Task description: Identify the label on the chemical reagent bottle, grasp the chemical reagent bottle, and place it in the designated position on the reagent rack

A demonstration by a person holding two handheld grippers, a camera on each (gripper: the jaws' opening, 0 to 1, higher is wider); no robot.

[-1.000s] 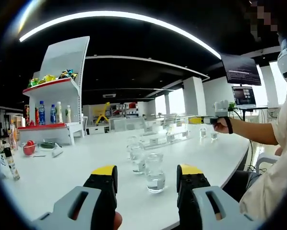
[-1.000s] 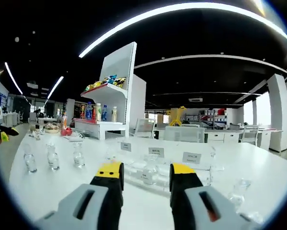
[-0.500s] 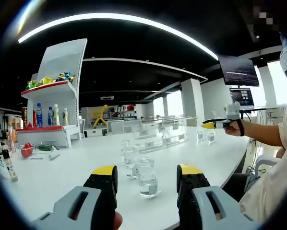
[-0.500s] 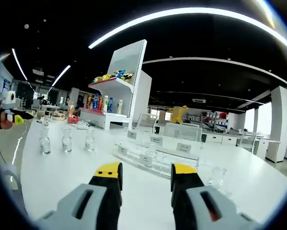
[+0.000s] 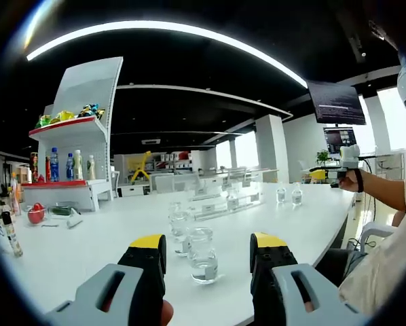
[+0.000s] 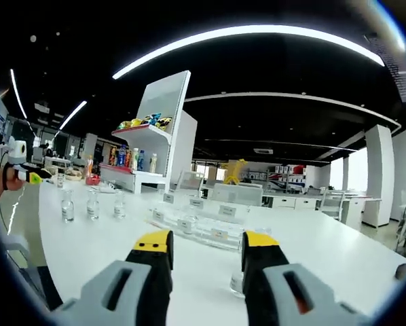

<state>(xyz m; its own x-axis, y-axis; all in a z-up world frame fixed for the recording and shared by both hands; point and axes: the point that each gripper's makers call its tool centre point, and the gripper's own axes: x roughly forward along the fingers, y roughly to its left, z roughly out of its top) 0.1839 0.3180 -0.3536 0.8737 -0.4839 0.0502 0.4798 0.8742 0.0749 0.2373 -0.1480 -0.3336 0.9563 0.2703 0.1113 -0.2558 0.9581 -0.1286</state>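
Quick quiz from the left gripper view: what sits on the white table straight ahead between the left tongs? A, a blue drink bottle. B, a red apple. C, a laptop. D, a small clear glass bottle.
D: a small clear glass bottle stands on the white table just beyond the open left tongs, framed between their yellow tips, with more bottles behind it.

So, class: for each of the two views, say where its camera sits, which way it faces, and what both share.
Left gripper view: rides the left gripper, facing clear glass reagent bottles on the white table; the person's arm holds the right gripper far right.
Right gripper view: rides the right gripper, facing the clear labelled reagent rack; the left gripper shows far left.
Shared: table, rack, white snack shelf.
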